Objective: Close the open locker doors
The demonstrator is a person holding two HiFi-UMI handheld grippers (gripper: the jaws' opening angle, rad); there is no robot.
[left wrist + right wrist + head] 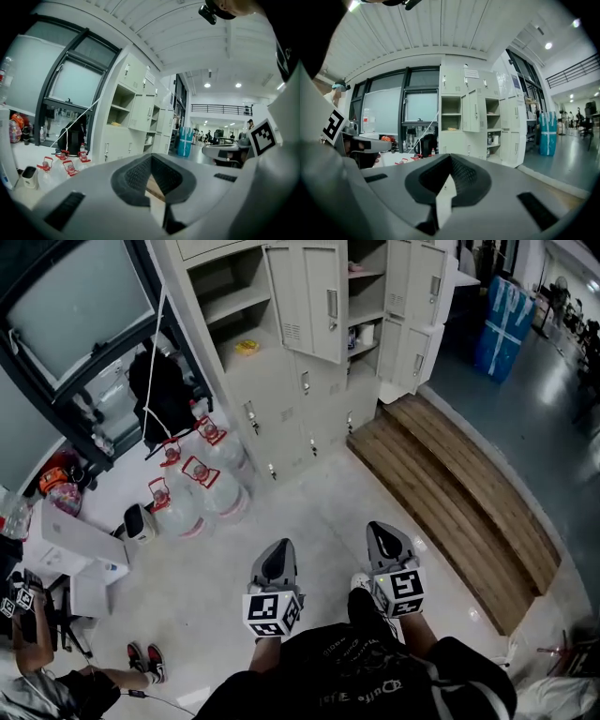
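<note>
Head view: carrying left tongs [279,554] and right tongs [384,538] side by side, low before the body, tips aimed at the locker bank [281,404] but well apart from it, so nothing within reach yet. Reads as the approach stage, no door dealt with. Standing on bare floor [319,512] between water jugs [202,488] at left and a wooden step platform [450,484] at right. Task's thing straight ahead: one open locker door [314,301] swung out in the upper middle of the bank, further open doors [417,320] to its right, above the platform's far end. Open compartments left of the middle door, with a yellow item [247,347] on one shelf. Left gripper view: looking along pads pressed together at the tips, nothing pinched. Same lockers seen obliquely, off to the left, doors jutting outward. Probably kept closed to push a door panel with a blunt tip rather than grab it. Right gripper view: pads likewise pressed together, empty. Facing the bank more squarely, middle door hanging out in front of open shelves, right-hand doors beyond. Next need, as a guess: getting close, then pressing on a door's outer face near its free edge. Risk of clipping the jugs or catching the platform edge on the way.
</note>
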